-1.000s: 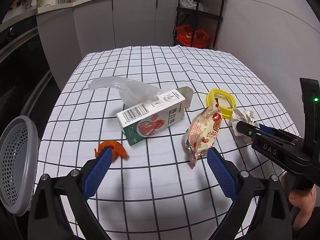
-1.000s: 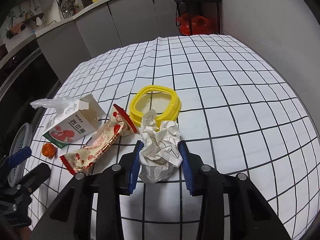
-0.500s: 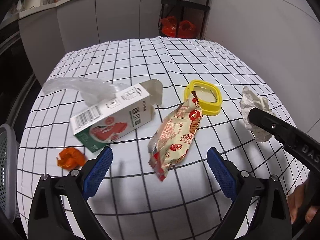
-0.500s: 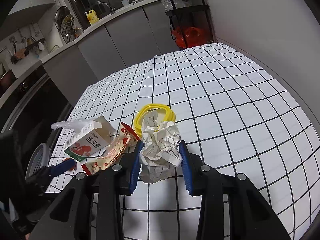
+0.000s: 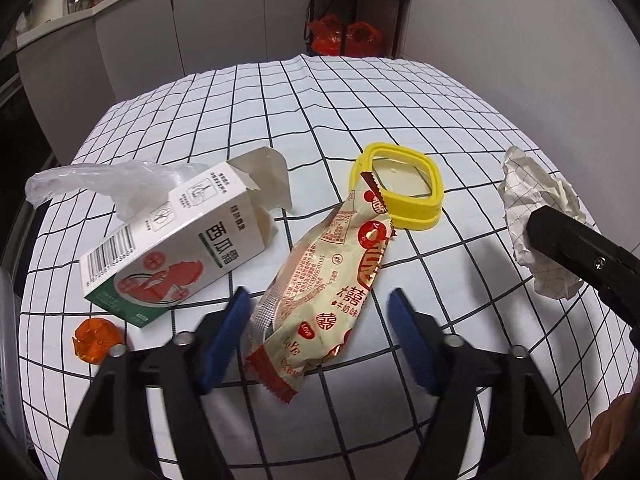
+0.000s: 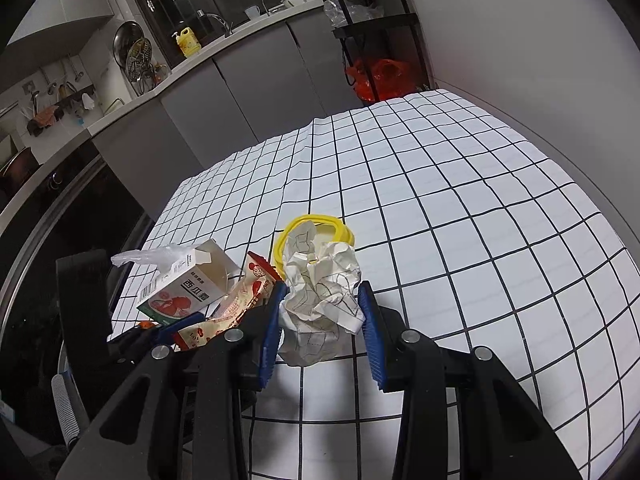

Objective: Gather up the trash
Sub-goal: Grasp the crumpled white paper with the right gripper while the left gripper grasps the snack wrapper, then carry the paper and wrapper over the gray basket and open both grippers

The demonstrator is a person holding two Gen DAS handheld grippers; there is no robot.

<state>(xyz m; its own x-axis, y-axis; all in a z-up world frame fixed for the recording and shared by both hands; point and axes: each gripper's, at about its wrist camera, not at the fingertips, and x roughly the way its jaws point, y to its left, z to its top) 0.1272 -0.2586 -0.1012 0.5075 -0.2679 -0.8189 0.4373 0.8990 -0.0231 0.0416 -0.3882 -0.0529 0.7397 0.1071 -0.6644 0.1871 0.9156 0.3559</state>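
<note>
My right gripper (image 6: 322, 320) is shut on a crumpled paper ball (image 6: 320, 292) and holds it above the checked tablecloth; the ball also shows in the left wrist view (image 5: 536, 216). My left gripper (image 5: 320, 332) is open, its blue pads on either side of the near end of a red-and-cream snack wrapper (image 5: 332, 276) lying flat. A white and green carton (image 5: 176, 240) lies on its side to the left, with a clear plastic bag (image 5: 92, 180) behind it. A yellow ring lid (image 5: 400, 192) lies beyond the wrapper. An orange scrap (image 5: 96, 338) lies at the near left.
The edge of a grey mesh basket (image 5: 6, 344) shows at the far left, off the table. The table's (image 5: 360, 100) left edge drops off beside the carton. A grey wall stands on the right, with cabinets and a black shelf behind.
My left gripper moved forward and right until its pads straddle the snack wrapper. My right gripper lifted the paper ball higher off the table.
</note>
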